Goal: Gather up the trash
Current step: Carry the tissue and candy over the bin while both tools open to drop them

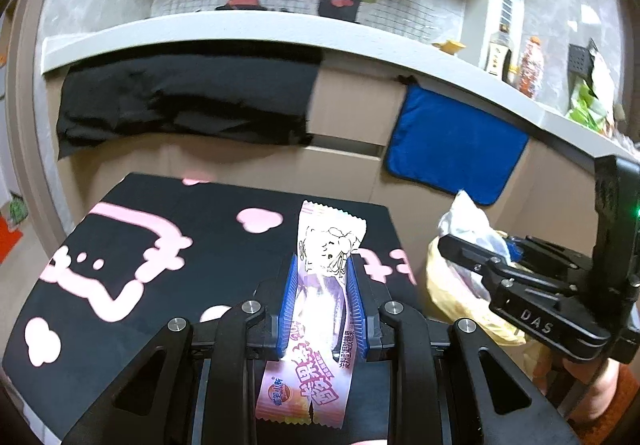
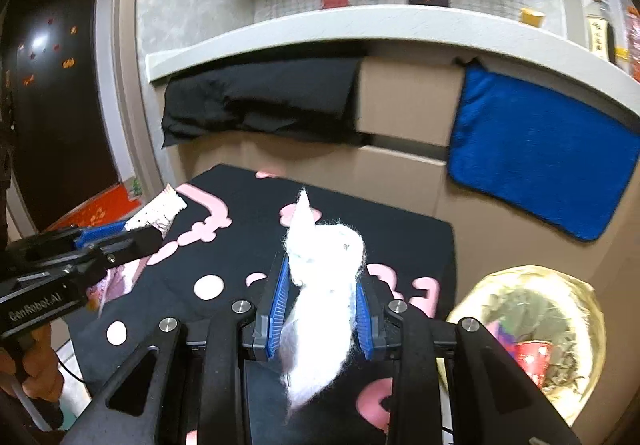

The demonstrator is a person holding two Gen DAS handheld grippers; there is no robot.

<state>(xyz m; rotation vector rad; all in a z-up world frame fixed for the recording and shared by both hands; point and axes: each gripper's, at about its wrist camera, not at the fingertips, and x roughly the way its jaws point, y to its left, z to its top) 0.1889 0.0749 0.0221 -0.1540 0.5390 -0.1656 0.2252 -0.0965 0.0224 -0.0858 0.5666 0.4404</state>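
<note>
— Lower centre, left view: what do I log?
— My left gripper, fingers clamped on a candy wrapper.
— Right view, centre?
— My right gripper pinches a cotton tuft; bin bag lower right.

The left claw fills the lower centre of its own view, its blue-padded fingers closed in on a long snack wrapper that stands between them. In the right wrist view the same claw enters from the left edge, held level, with the person's hand wrapped around its grip at the lower left. The right claw sits at the lower centre of its view, its blue pads pressed against a white wad of cotton. In the left wrist view it shows at the right edge, pointing left.
</note>
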